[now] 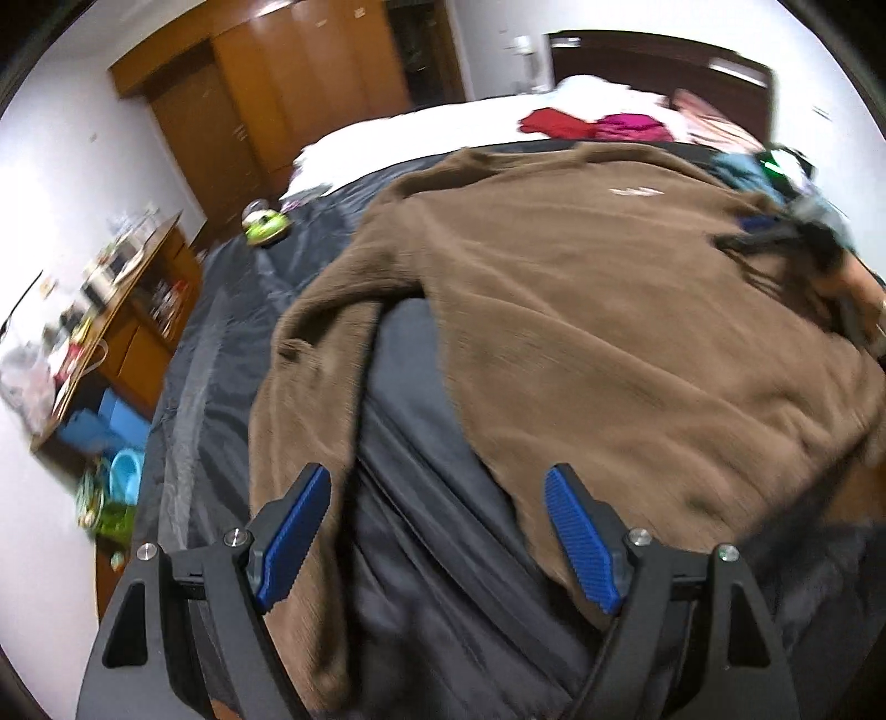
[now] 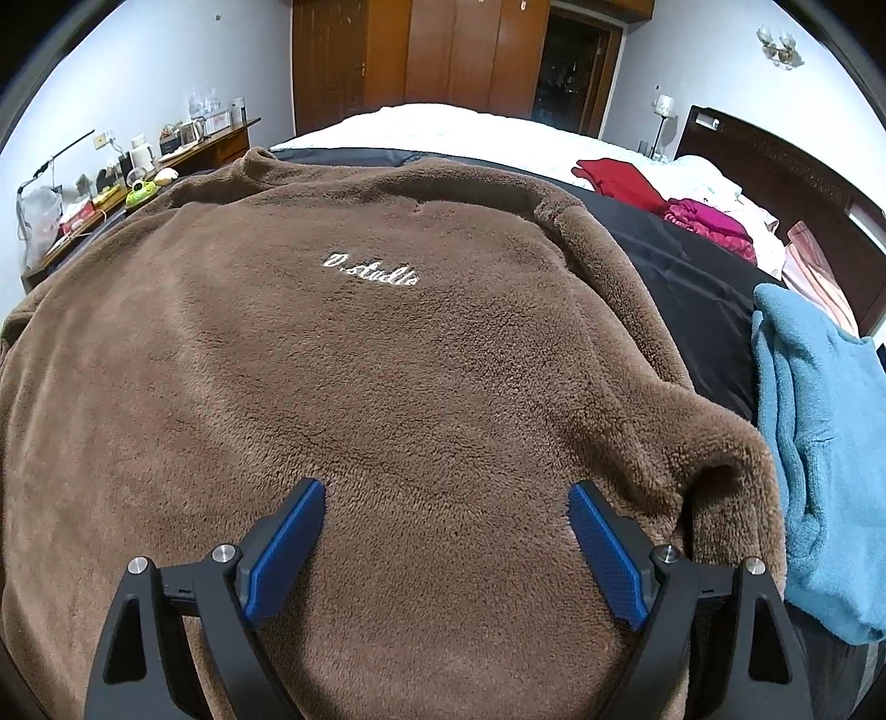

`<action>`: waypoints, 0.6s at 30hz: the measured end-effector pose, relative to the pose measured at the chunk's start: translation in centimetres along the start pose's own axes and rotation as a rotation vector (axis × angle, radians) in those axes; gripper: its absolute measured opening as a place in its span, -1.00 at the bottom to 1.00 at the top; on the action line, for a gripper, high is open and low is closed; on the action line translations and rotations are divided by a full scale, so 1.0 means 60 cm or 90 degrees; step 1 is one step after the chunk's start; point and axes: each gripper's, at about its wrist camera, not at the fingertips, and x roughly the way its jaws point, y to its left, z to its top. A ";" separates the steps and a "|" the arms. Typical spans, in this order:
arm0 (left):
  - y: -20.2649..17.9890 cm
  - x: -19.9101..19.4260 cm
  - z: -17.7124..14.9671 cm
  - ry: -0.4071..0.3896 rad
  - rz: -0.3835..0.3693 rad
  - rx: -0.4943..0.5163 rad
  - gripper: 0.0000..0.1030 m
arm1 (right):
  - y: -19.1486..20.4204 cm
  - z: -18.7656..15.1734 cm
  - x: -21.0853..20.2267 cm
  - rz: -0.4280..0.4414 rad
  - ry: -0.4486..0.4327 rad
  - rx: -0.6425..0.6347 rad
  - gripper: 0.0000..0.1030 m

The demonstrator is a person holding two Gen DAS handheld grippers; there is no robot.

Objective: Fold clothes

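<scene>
A brown fleece sweater (image 2: 387, 387) lies spread flat on the bed's dark cover (image 1: 421, 531). The left gripper (image 1: 437, 531) and right gripper (image 2: 446, 548) both gape empty above it, seemingly without touching.

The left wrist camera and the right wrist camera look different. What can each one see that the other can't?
Only the left wrist camera shows the brown sweater's left sleeve lying on the dark sheet, the blue bins under the wooden desk, and the other claw, the right claw, far off.

Only the right wrist camera shows the white "D.studio" lettering clearly, and the wall lamp.

Both show the brown fleece sweater spread flat, the light blue garment, the red garment, the wooden wardrobe, and an open, empty claw.
</scene>
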 end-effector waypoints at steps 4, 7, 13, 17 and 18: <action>-0.044 -0.020 -0.038 -0.017 -0.024 0.050 0.64 | 0.002 0.001 0.000 -0.001 0.000 0.000 0.75; -0.072 -0.025 -0.061 -0.024 -0.034 0.086 0.64 | 0.000 0.002 -0.004 0.006 -0.001 0.005 0.75; -0.116 -0.018 -0.099 -0.021 -0.045 0.154 0.64 | -0.009 -0.001 -0.067 0.013 -0.047 0.052 0.75; -0.125 0.005 -0.106 -0.024 -0.017 0.160 0.64 | 0.000 -0.021 -0.144 0.007 -0.115 0.063 0.75; -0.122 0.009 -0.105 -0.032 -0.008 0.154 0.64 | 0.004 -0.030 -0.161 0.007 -0.130 0.065 0.75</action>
